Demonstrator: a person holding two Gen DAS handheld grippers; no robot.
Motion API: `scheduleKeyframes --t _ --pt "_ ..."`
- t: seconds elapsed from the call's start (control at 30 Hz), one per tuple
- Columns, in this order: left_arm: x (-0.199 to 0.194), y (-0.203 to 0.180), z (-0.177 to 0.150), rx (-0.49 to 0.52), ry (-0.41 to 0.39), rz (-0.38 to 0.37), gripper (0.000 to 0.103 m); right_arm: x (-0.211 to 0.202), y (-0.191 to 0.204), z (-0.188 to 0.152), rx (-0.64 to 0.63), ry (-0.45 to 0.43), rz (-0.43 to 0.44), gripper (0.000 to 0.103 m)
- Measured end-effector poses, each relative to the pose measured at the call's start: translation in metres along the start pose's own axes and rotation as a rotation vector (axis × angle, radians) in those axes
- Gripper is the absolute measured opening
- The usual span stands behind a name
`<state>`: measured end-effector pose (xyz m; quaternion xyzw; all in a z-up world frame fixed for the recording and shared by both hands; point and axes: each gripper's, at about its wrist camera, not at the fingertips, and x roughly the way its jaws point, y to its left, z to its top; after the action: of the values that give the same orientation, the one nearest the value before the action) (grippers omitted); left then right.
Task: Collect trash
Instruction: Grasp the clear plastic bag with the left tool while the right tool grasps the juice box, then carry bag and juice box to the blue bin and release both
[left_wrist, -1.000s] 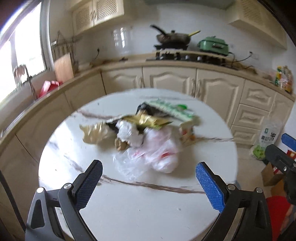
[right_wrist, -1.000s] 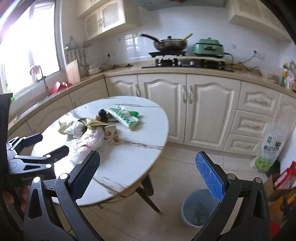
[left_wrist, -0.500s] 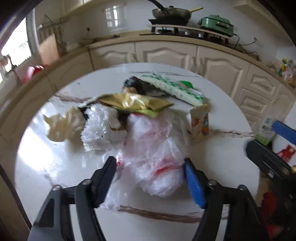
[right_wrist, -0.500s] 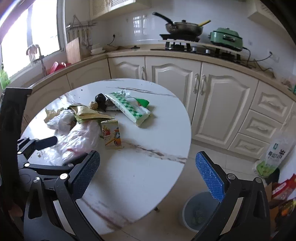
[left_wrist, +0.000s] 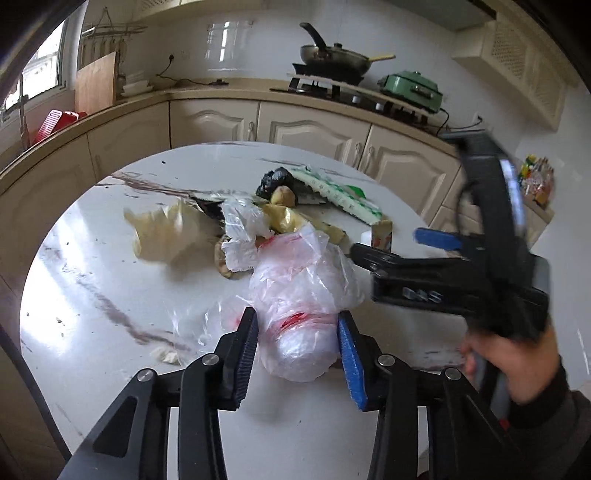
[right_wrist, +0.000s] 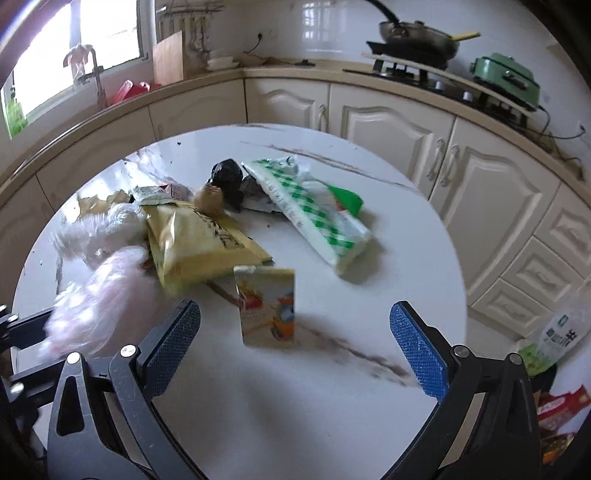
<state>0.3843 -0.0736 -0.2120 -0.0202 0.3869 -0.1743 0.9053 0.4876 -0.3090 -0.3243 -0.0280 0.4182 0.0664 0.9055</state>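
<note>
Pinching the crumpled clear plastic bag with red print (left_wrist: 299, 295) on the round white marble table (left_wrist: 92, 295), the left gripper (left_wrist: 297, 354) should squeeze firmly, since thin film slips. The right gripper (right_wrist: 295, 343) gapes wide before the upright small drink carton (right_wrist: 266, 306).

Bare table (right_wrist: 295, 387) lies open ahead of the right hand-held gripper (right_wrist: 295, 347) — only the upright carton (right_wrist: 266, 306) stands between its fingers.

- Your left gripper (left_wrist: 297, 354): black angular frame, silver screws, blue cross-hatched finger pads.
- Your right gripper (right_wrist: 295, 345): the same black-and-blue build.
- Your right hand (left_wrist: 517, 363): bare skin, dark sleeve.
</note>
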Motion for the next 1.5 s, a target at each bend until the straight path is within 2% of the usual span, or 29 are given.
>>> scheduleKeyframes --t 0.03,0.1,0.17,0.23,0.27,0.3,0.5,0.7,0.87,1.03,1.2,1.3,1.5 --pt "-0.006 0.003 -0.001 0.001 -0.003 0.003 0.038 0.002 0.001 0.001 -0.002 0.006 0.005 0.091" --pt "-0.01 0.007 -0.002 0.006 -0.01 0.011 0.037 0.008 0.002 0.004 -0.002 0.027 -0.001 0.076" --pt "-0.014 0.011 -0.004 0.002 -0.012 0.005 0.036 0.013 0.001 0.005 0.004 0.053 0.014 0.073" --pt "-0.019 0.013 -0.004 -0.002 -0.018 0.009 0.036 0.013 -0.001 0.003 0.011 0.055 0.028 0.048" --pt "-0.021 0.011 -0.003 -0.003 -0.021 0.012 0.036 0.011 -0.002 0.003 0.009 0.051 0.031 0.033" --pt "-0.023 0.01 -0.004 -0.002 -0.023 0.016 0.036 0.008 -0.003 0.001 0.018 0.049 0.062 0.028" --pt "-0.032 -0.01 -0.003 0.023 -0.035 0.039 0.036 -0.017 -0.006 -0.013 0.036 0.004 0.136 0.027" --pt "-0.04 -0.05 0.0 0.076 -0.055 0.027 0.036 -0.067 -0.036 -0.039 0.118 -0.087 0.208 0.027" --pt "-0.04 -0.099 0.003 0.127 -0.057 -0.038 0.036 -0.113 -0.08 -0.066 0.195 -0.162 0.188 0.027" --pt "-0.024 -0.164 0.005 0.195 -0.024 -0.141 0.036 -0.145 -0.133 -0.103 0.271 -0.19 0.115 0.027" --pt "0.012 -0.228 0.008 0.275 0.035 -0.215 0.036 -0.159 -0.194 -0.15 0.36 -0.169 0.002 0.027" --pt "0.047 -0.267 0.007 0.334 0.085 -0.231 0.036 -0.154 -0.228 -0.178 0.421 -0.139 -0.065 0.027" --pt "0.14 -0.322 0.009 0.419 0.21 -0.26 0.036 -0.127 -0.286 -0.229 0.53 -0.068 -0.128 0.027"
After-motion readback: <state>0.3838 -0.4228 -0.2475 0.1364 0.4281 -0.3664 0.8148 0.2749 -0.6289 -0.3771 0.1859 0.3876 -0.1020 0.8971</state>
